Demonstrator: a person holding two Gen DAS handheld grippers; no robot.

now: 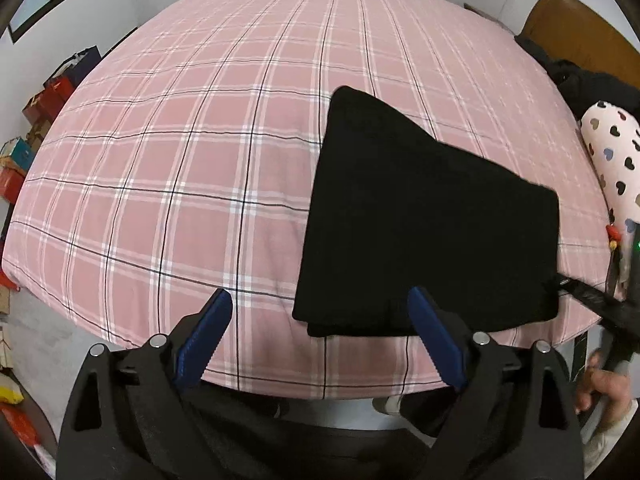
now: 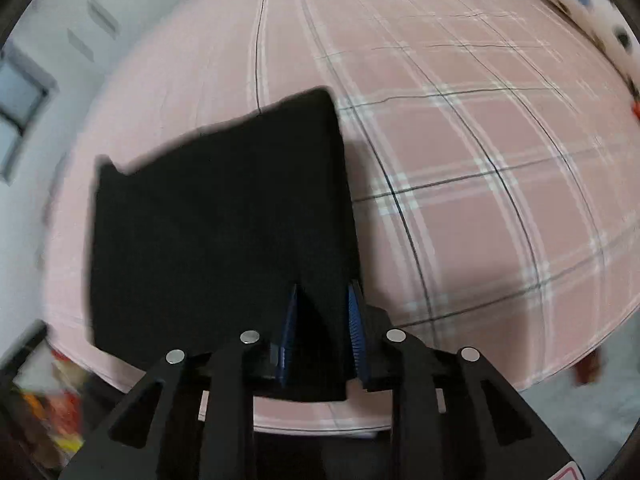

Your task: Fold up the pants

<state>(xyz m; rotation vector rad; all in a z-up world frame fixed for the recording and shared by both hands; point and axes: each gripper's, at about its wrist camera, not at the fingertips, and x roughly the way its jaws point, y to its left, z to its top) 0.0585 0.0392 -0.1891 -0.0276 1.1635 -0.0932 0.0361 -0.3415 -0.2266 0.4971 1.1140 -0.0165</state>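
Folded black pants (image 1: pixel 420 220) lie on the pink plaid bed (image 1: pixel 180 140), towards its near right side. In the left wrist view my left gripper (image 1: pixel 320 300) hovers over the near left corner of the pants with its blue pads wide apart, pressing on nothing. My right gripper (image 1: pixel 580 292) reaches in from the right edge to the near right corner. In the right wrist view the pants (image 2: pixel 220 220) fill the middle, and my right gripper (image 2: pixel 322 304) is shut on a bunched fold of the near corner, with black cloth filling the gap between its blue pads (image 2: pixel 354 320).
A white pillow with heart prints (image 1: pixel 616 160) and dark clothes (image 1: pixel 592 88) lie at the bed's right side, below a brown headboard (image 1: pixel 580 28). Boxes and bags (image 1: pixel 40 120) stand on the floor to the left. A person's hand (image 1: pixel 604 384) shows at the lower right.
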